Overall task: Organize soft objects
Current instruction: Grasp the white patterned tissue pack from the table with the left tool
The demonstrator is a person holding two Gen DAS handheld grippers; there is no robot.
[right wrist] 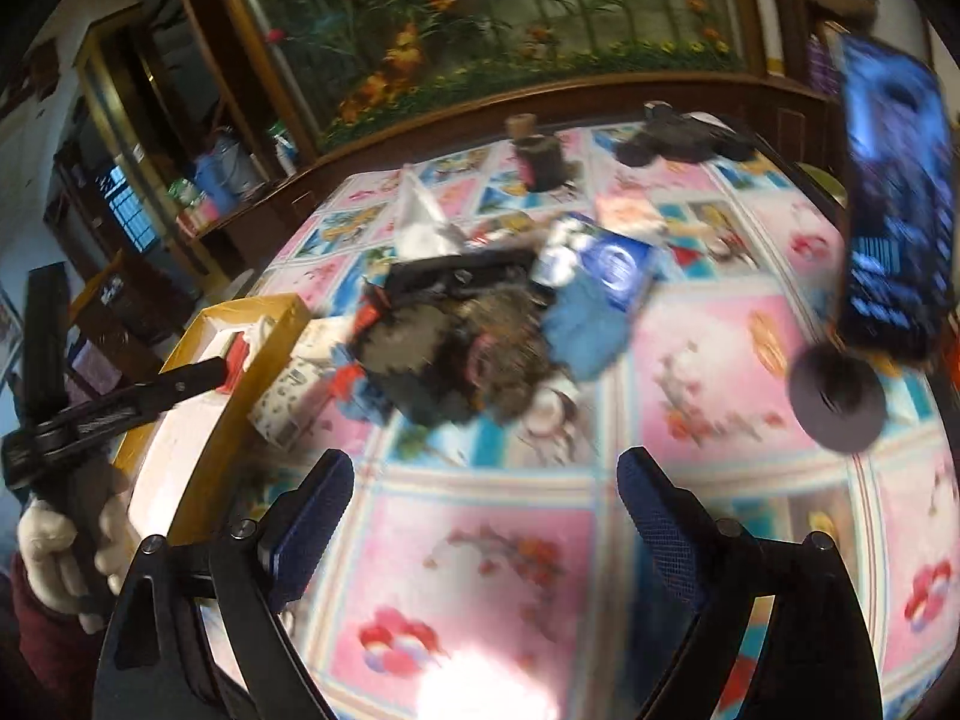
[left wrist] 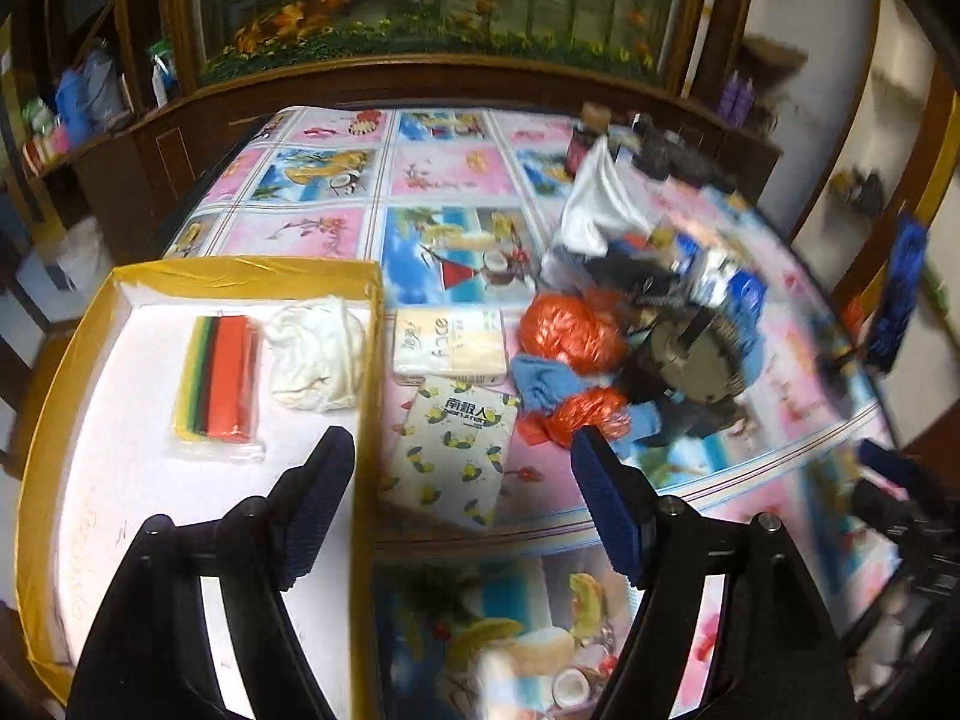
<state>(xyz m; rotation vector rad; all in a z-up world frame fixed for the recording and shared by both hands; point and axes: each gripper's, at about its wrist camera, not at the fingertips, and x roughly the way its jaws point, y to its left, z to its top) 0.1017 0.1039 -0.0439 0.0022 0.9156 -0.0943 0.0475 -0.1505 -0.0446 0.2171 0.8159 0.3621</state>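
In the left wrist view my left gripper [left wrist: 463, 456] stands open above the edge of a yellow-rimmed box [left wrist: 252, 269], with nothing gripped. A striped pack of coloured cloths [left wrist: 225, 378] and a crumpled white cloth [left wrist: 315, 360] lie in the box. Just right of it are a yellow tissue pack [left wrist: 450, 342] and a lemon-print tissue pack [left wrist: 456, 450]. Beyond sits a heap with orange bags [left wrist: 564, 330], a blue cloth [left wrist: 540, 384] and a white cloth [left wrist: 600, 204]. My right gripper [right wrist: 486, 468] is open and empty over the tablecloth, short of the same heap [right wrist: 468, 348].
A patterned tablecloth [right wrist: 492, 552] covers the table. A blurred blue packet [right wrist: 894, 210] and a dark disc [right wrist: 837, 396] are at the right. Dark jars [right wrist: 540, 162] stand at the far edge. A gloved hand [right wrist: 60, 540] holds the left gripper by the box [right wrist: 264, 312].
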